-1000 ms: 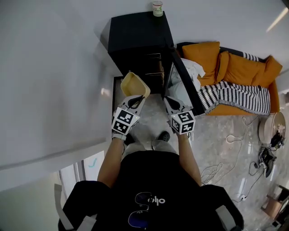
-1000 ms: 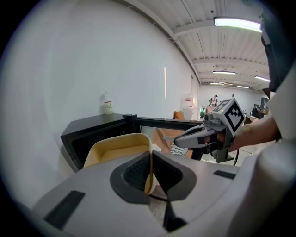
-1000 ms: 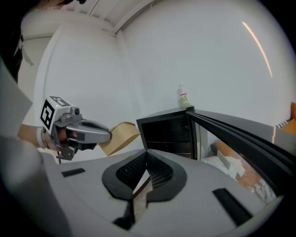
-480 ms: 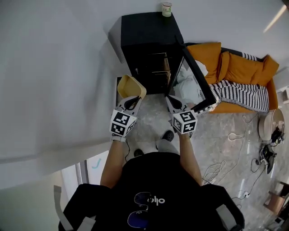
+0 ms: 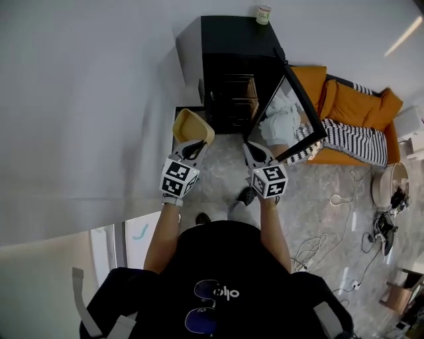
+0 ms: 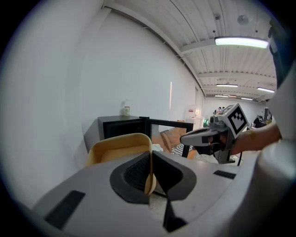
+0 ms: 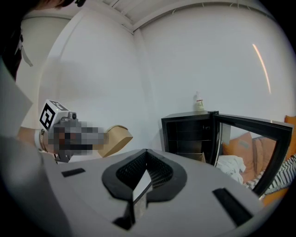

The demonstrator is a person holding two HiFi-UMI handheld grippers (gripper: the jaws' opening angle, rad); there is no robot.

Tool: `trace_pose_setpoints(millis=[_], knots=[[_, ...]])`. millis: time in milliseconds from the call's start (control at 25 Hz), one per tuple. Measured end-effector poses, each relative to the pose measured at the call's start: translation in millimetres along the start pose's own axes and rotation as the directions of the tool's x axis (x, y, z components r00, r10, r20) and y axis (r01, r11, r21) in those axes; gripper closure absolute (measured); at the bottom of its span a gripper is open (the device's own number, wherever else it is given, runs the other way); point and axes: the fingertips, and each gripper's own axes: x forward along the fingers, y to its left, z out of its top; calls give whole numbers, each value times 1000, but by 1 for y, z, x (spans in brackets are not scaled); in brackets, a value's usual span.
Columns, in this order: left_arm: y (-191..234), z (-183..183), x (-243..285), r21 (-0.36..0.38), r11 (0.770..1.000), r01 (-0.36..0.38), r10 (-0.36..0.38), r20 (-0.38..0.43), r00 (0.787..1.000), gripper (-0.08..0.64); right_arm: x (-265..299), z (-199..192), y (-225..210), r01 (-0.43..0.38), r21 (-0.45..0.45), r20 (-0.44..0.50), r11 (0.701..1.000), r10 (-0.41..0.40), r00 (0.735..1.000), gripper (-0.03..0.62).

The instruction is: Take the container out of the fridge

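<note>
Container [image 5: 191, 126]: tan, outside the fridge [image 5: 232, 40], in front of it. Left gripper [image 5: 194, 147]: clamped on container rim. Right gripper [image 5: 253, 153]: jaws together, empty. Fridge door [image 5: 291, 119]: open.

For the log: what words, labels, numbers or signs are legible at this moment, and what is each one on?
"olo": pale logo on the person's black shirt, only roughly readable.
Small bottle on top of the fridge: label too small to read.
Cubes on the left gripper and right gripper: square markers, no words.
Container: no print visible.
</note>
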Motion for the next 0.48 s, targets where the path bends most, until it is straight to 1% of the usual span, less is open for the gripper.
trace_pose_setpoints(millis=[200,480], knots=[[-4,-16,-29,-6,1000,1,-1,7,1000,540,-7,-9,33,-6,-9,1,1000,6,1000,584],[-6,-41,-70,-28,999,-22,22,8,1000,540,-15,-21,74,-31,-23,0,999,31,1000,584]])
